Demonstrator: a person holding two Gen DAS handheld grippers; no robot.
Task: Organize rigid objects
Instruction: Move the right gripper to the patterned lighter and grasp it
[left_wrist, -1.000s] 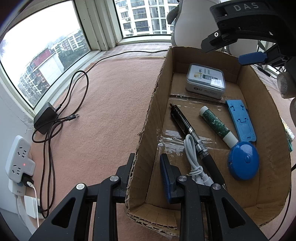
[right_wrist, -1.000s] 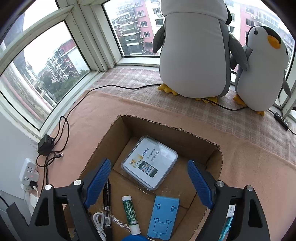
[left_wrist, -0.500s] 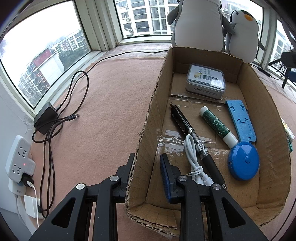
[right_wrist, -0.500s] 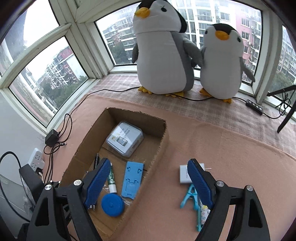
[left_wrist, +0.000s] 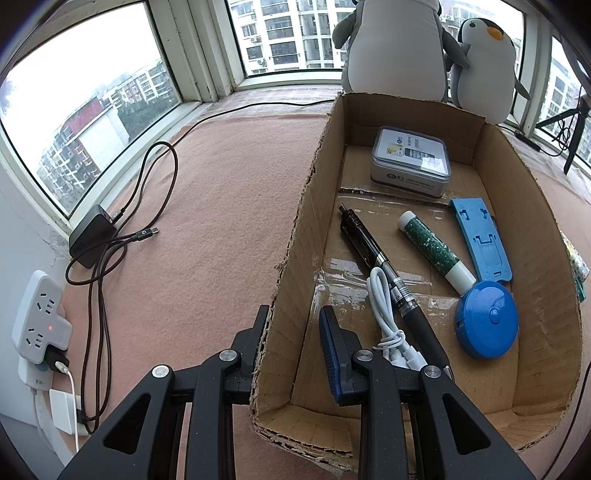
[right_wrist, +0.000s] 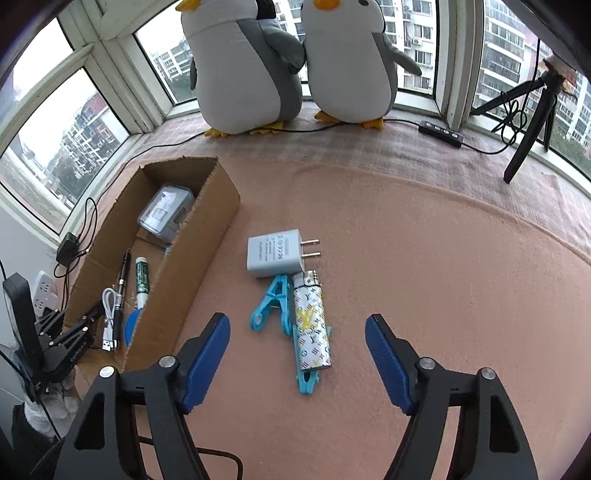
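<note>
Two plush penguins (right_wrist: 295, 62) sit side by side at the bay window, well behind your work area. A tripod (right_wrist: 532, 118) stands at the far right on the sill, a black power strip (right_wrist: 441, 133) near it.

The cardboard box (left_wrist: 295, 236) lies on the pink cloth (right_wrist: 424, 258). Your left gripper (left_wrist: 295, 332) is pinched on its near left wall, one finger outside, the blue pad inside. Inside the box, one of each: a clear-lidded case (left_wrist: 410, 162) at the far end, a black pen (left_wrist: 384, 269), a green glue stick (left_wrist: 434, 247), a blue phone stand (left_wrist: 480, 236), a round blue tape measure (left_wrist: 485, 319) and a coiled white cable (left_wrist: 388, 314).

Your right gripper (right_wrist: 297, 358) hangs over the loose things right of the box, its jaws closing, pads clear of everything. Between them lies a patterned lighter (right_wrist: 310, 325); it rests across two turquoise clips (right_wrist: 271, 302). A white plug charger (right_wrist: 275, 253) touches the lighter's cap end.

Left of the box: a black adapter (left_wrist: 92, 236) with looped cord and a white wall socket strip (left_wrist: 40, 317).
</note>
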